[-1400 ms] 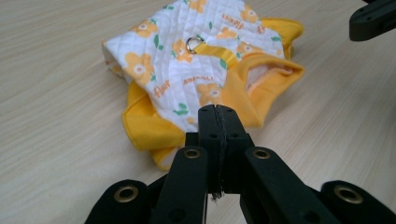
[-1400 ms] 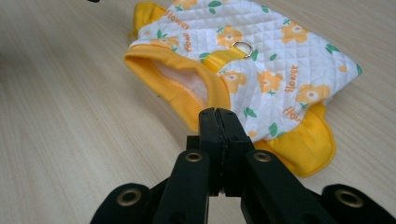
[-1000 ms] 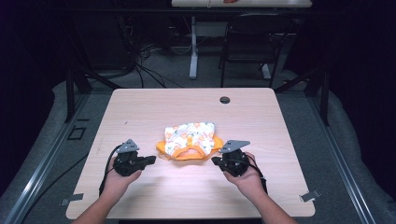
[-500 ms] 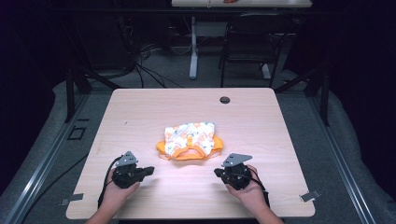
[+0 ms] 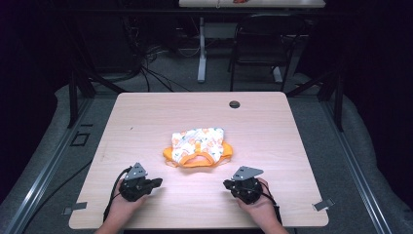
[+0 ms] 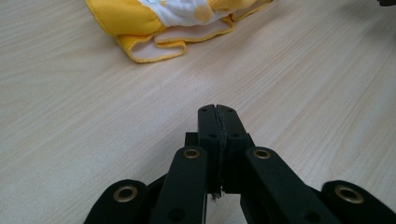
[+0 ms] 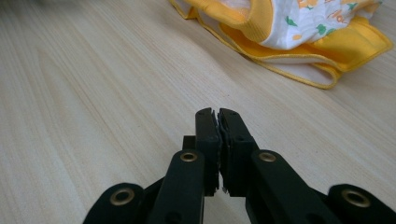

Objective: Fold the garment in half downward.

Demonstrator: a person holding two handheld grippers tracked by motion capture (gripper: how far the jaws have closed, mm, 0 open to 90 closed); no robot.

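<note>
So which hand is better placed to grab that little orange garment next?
Probably the left. The left gripper already points toward the garment, while the right gripper points sideways across the table. Both lie near the front edge, holding nothing, so it's close.

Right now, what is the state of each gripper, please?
Left gripper: closed, holding nothing, short of the folded garment.
Right gripper: nearly closed, its jaws just opening a crack, nothing between them.
</note>
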